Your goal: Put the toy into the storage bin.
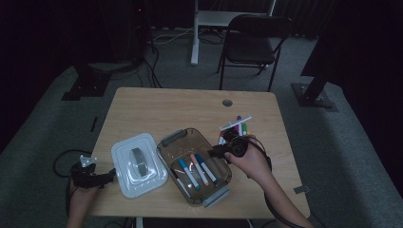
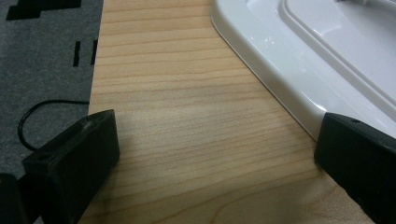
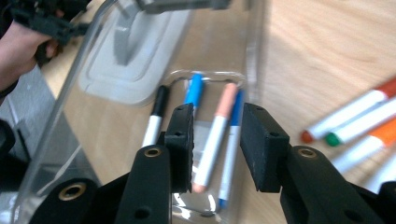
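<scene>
A clear, smoke-tinted plastic storage box (image 1: 190,147) with rounded corners and grey clip handles at both ends is seen near the middle of the pale wood-grain counter (image 1: 161,109). Four slim felt-tip markers are laid side by side on its floor: a black-capped one (image 3: 157,114), a light-blue-capped one (image 3: 194,91), a peach-capped one (image 3: 218,126) and a darker blue one (image 3: 232,154), all with white barrels. The right claw (image 1: 215,152) is held over the box's right rim, gripped by a hand (image 1: 249,161). In the right gripper view its two blocky, matt black pads are seen a narrow gap apart, with nothing pinched between them; the markers are seen through the gap, lower down in the box.

Just beyond the box's right side, a loose cluster of further markers (image 1: 235,127) lies on the bare counter, with orange, green and purple caps among them. To the box's left, a glossy white plastic lid (image 1: 138,164) of rounded rectangular shape is laid flat, a grey handle at its centre. The left claw (image 1: 113,175) is held at the counter's left edge beside that lid; its jaws are spread wide and empty, one over the wood near the edge, the other at the lid's rim. Grey carpet (image 1: 43,152) surrounds the counter.
</scene>
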The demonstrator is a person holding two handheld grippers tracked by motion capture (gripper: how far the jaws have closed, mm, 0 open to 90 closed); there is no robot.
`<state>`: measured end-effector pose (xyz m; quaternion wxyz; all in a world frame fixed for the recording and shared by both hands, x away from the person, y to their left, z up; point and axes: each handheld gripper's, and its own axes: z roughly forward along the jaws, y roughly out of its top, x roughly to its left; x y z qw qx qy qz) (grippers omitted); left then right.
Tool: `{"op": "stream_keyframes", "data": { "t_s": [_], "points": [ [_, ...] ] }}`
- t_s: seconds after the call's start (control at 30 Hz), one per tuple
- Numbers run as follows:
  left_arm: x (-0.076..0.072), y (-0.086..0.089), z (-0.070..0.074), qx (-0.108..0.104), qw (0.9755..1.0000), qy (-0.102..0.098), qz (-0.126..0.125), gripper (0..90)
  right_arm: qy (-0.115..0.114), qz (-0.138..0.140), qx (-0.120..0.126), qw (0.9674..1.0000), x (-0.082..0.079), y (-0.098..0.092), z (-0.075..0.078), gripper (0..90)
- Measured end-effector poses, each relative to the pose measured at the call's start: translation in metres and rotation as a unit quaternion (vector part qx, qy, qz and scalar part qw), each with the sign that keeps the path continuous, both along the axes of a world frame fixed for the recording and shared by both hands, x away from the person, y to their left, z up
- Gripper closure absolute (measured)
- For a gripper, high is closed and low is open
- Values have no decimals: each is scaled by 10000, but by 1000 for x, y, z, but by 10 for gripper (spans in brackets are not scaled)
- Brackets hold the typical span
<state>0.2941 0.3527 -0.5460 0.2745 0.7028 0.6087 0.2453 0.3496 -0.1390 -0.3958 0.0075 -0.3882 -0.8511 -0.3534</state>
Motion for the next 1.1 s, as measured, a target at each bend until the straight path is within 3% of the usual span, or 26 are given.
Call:
{"op": "stream_keyframes", "data": {
  "t_s": [0.2, 0.27, 0.43, 0.63, 0.83, 0.93, 1.1],
  "points": [
    [0, 0, 0, 4, 10000, 6, -1, 6, -195, -506, 142, 9984, 7, -35, -7, 622],
    [0, 0, 0, 0, 10000, 7, -2, 6, -162, -562, 155, 9982, 8, -40, -9, 617],
    [0, 0, 0, 0, 10000, 7, -2, 6, -220, -923, 195, 9953, 14, -65, -29, 588],
    [0, 0, 0, -1, 10000, 7, -2, 6, -150, -1220, 43, 9924, 22, -84, -49, 564],
    [0, 0, 0, -1, 10000, 7, -1, 7, -218, -1592, 134, 9869, 32, -102, -58, 561],
    [0, 0, 0, -2, 10000, 7, -2, 6, -164, -1856, 161, 9824, 44, -116, -65, 560],
    [0, 0, 0, -2, 10000, 7, -1, 6, -89, -2201, -18, 9754, 60, -128, -75, 587]
  ]
}}
